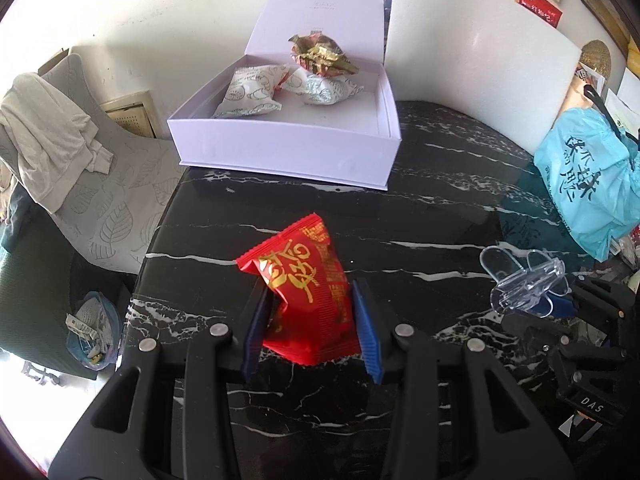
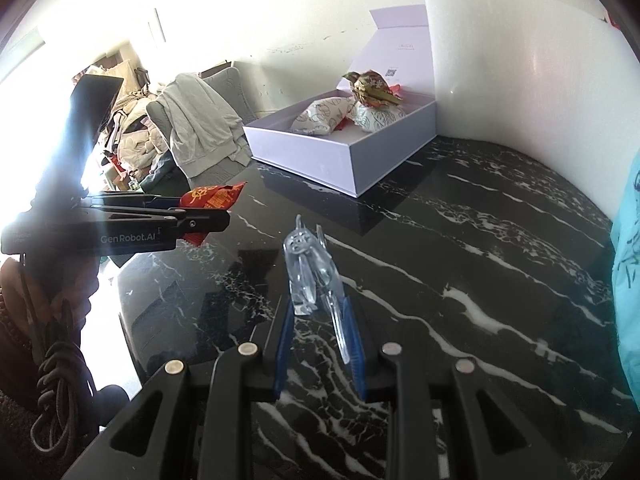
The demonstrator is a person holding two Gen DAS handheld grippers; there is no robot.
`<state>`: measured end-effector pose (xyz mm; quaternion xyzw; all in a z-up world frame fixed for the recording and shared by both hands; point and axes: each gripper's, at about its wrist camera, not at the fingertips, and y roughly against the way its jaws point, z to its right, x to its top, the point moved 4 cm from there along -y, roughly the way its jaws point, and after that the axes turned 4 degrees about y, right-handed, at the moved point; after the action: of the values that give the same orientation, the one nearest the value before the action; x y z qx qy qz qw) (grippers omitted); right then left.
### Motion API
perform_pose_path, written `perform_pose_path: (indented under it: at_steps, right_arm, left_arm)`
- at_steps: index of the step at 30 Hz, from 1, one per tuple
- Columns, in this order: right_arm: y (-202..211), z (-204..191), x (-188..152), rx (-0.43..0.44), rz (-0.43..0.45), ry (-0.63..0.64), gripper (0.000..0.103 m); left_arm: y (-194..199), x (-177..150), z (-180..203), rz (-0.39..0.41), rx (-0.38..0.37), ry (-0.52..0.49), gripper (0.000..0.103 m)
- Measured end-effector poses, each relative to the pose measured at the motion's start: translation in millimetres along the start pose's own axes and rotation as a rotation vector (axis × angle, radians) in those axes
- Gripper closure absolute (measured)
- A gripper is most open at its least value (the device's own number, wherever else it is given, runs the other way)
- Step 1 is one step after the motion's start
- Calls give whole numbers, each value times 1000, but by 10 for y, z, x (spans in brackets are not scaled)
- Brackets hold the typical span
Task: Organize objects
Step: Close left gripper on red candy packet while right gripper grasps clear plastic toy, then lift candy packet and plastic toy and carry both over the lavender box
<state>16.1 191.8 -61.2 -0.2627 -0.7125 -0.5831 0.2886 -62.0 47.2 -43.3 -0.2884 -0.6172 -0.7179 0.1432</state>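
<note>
Red snack packet with gold lettering is pinched between the blue pads of the left gripper, held just above the black marble table, on the near side of the white box. That box sits open at the far edge with its lid propped up, and it's got two white wrapped snacks plus a gold foil one inside. Over on the right, the right gripper is closed on a clear plastic clip thing, well apart from the box. There's a blue plastic bag at the table's right edge too.
</note>
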Motion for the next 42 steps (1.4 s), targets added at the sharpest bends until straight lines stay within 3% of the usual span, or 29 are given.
perform_pose_path:
  at_steps: [18, 42]
  right_arm:
    - [348, -103, 391, -26, 83, 105, 78]
    - [94, 211, 1544, -7, 129, 185, 78]
  left_arm:
    - [457, 210, 146, 108, -33, -32, 64]
    - [290, 1323, 106, 171, -16, -52, 64]
